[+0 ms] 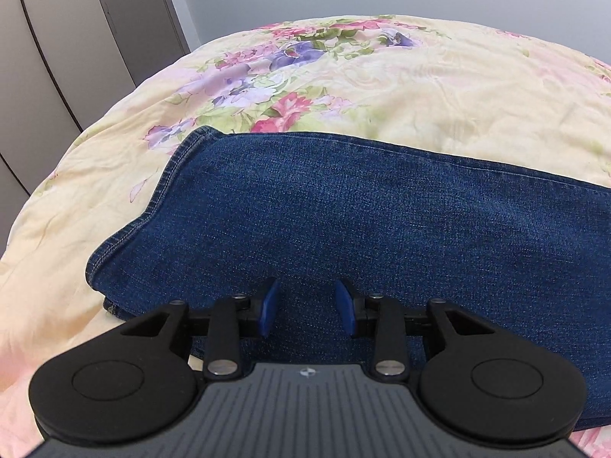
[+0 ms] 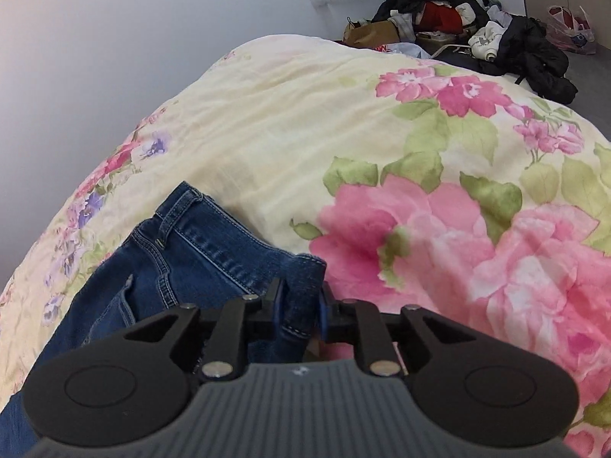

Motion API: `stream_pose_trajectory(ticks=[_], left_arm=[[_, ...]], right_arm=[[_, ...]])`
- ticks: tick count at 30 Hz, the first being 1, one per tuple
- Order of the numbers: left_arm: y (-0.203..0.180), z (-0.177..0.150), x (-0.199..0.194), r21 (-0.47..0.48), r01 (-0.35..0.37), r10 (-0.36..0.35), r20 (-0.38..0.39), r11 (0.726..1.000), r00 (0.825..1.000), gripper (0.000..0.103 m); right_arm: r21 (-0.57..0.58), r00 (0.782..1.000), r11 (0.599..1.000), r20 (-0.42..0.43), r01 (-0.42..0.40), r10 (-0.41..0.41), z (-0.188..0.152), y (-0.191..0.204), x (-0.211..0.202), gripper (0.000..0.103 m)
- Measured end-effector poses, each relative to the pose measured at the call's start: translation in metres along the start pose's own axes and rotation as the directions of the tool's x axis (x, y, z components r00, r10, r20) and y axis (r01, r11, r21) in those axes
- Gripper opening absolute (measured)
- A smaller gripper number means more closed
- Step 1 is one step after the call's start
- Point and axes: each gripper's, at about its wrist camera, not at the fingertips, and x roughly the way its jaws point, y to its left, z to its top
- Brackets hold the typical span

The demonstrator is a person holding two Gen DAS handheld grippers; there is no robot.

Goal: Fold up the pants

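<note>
Blue jeans lie on a flowered bedspread. In the left wrist view a flat leg (image 1: 343, 210) stretches across, its stitched hem (image 1: 152, 206) at the left. My left gripper (image 1: 307, 303) hovers over the leg's near part, open, its blue pads (image 1: 269, 305) apart with only flat denim showing below the gap. In the right wrist view the waist end (image 2: 191, 252) shows a belt loop and pocket seams. My right gripper (image 2: 301, 305) is shut on a bunched fold of the waistband, which fills the space between its pads.
The cream bedspread (image 2: 286, 133) with pink flowers spreads beyond the jeans in both views. Grey wardrobe doors (image 1: 76, 57) stand past the bed's left edge. A heap of dark clothes and bags (image 2: 477, 26) sits on the floor behind the bed, by a pale wall.
</note>
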Motion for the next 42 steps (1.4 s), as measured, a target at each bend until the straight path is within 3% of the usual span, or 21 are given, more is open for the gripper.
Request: stream_pose_trajectory(ticks=[2, 4, 5, 9, 13, 16, 18, 21, 26, 31, 34, 38, 42], left_arm=[[-0.001, 0.005, -0.005, 0.019, 0.001, -0.002, 0.014, 1.000, 1.000, 0.042], [-0.002, 0.009, -0.012, 0.022, 0.029, -0.030, 0.043, 0.999, 0.999, 0.042], [-0.003, 0.011, -0.015, 0.024, 0.043, -0.044, 0.053, 0.999, 0.998, 0.042], [-0.009, 0.018, -0.018, 0.054, 0.067, -0.071, 0.061, 0.996, 0.996, 0.042], [-0.007, 0.025, -0.011, 0.042, 0.069, -0.071, 0.050, 0.997, 0.996, 0.042], [-0.002, 0.028, -0.003, 0.035, 0.082, -0.084, 0.051, 0.996, 0.995, 0.042], [0.001, 0.029, 0.008, 0.028, 0.098, -0.098, 0.033, 0.995, 0.995, 0.042], [0.005, 0.030, 0.021, 0.004, 0.119, -0.119, 0.037, 0.993, 0.992, 0.042], [0.006, 0.032, 0.031, -0.003, 0.149, -0.148, 0.062, 0.989, 0.987, 0.042], [0.012, 0.033, 0.024, -0.031, 0.164, -0.161, 0.086, 0.986, 0.983, 0.042], [0.025, 0.034, 0.010, -0.056, 0.181, -0.173, 0.128, 0.982, 0.977, 0.042], [0.055, 0.034, -0.001, -0.145, 0.158, -0.139, 0.136, 0.977, 0.981, 0.042], [0.093, 0.024, -0.012, -0.276, 0.216, -0.194, 0.106, 0.937, 0.975, 0.046]], right_arm=[[-0.073, 0.996, 0.994, 0.036, 0.086, -0.083, 0.004, 0.009, -0.009, 0.035], [-0.199, 0.981, 0.963, 0.098, 0.183, -0.166, 0.007, 0.021, -0.024, 0.036], [-0.247, 0.980, 0.951, 0.115, 0.186, -0.161, 0.009, 0.030, -0.030, 0.036], [-0.383, 0.997, 0.924, 0.073, 0.018, 0.011, -0.001, 0.080, -0.040, 0.029], [-0.519, 0.988, 0.841, -0.070, -0.155, 0.138, -0.033, 0.157, -0.006, 0.023], [-0.598, 0.977, 0.773, -0.130, -0.213, 0.169, -0.061, 0.210, 0.024, 0.023], [-0.619, 0.974, 0.752, -0.164, -0.227, 0.158, -0.075, 0.237, 0.045, 0.023], [-0.650, 0.985, 0.742, -0.153, -0.164, 0.084, -0.086, 0.263, 0.076, 0.021], [-0.591, 0.989, 0.802, -0.146, -0.089, 0.002, -0.066, 0.285, 0.119, 0.013], [-0.607, 0.992, 0.794, -0.114, -0.029, -0.050, -0.062, 0.304, 0.127, 0.011], [-0.585, 0.992, 0.807, -0.127, -0.084, 0.011, -0.062, 0.308, 0.098, 0.011], [-0.605, 0.968, 0.766, -0.237, -0.216, 0.085, -0.094, 0.325, 0.057, 0.012], [-0.666, 0.949, 0.699, -0.309, -0.261, 0.061, -0.140, 0.355, 0.056, 0.011]])
